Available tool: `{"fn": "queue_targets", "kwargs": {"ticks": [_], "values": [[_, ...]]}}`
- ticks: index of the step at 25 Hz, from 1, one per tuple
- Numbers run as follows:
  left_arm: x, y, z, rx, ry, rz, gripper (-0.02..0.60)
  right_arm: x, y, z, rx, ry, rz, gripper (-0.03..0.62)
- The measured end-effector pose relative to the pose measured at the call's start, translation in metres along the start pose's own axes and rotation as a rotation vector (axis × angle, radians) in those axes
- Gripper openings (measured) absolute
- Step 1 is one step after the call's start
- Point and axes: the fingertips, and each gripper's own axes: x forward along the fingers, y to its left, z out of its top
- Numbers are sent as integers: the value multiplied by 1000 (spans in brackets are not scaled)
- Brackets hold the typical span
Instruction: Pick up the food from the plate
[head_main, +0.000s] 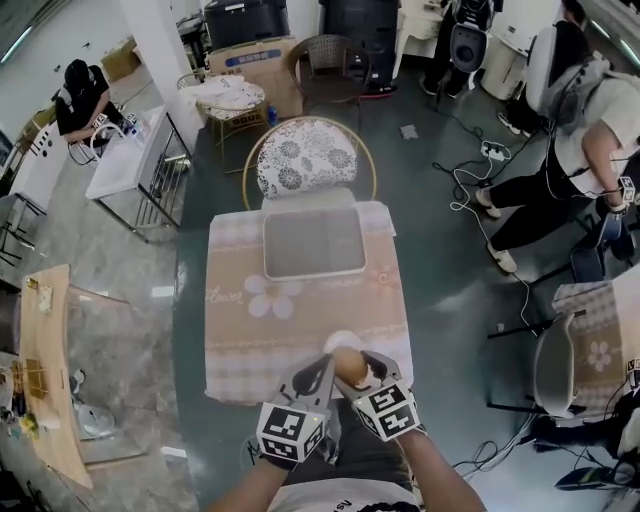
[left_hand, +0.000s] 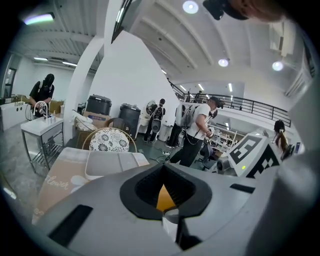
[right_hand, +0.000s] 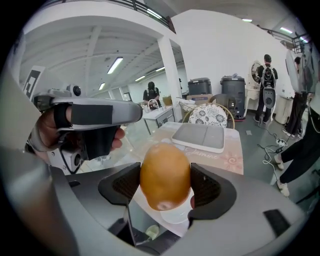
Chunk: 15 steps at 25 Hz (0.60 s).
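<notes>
An orange-tan oval piece of food (right_hand: 165, 176) sits between the pads of my right gripper (right_hand: 165, 186), which is shut on it and holds it just above a small white plate (right_hand: 176, 216). In the head view the food (head_main: 348, 364) hangs over the plate (head_main: 339, 341) at the near edge of the table. My left gripper (head_main: 322, 374) is close on the food's left. In its own view its jaws (left_hand: 164, 174) meet at the tips with nothing held, and a sliver of the orange food (left_hand: 165, 198) shows through the gap behind them.
The table wears a peach flowered cloth (head_main: 250, 330). A grey rectangular tray (head_main: 313, 242) lies at its far side, before a chair with a floral cushion (head_main: 307, 155). People stand and cables lie on the floor to the right (head_main: 590, 130). A white sink stand (head_main: 130, 155) is at the left.
</notes>
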Motion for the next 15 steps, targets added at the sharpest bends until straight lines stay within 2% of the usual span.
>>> {"fn": "queue_targets", "kwargs": {"ticks": [10,15], "values": [[-34,-19,69,47,-76,-19,6,-66,13,69,0,-171,-27,288],[-57,-37,79,62,-101,-38,6,-92,31,84,2,-233,-31,288]]}}
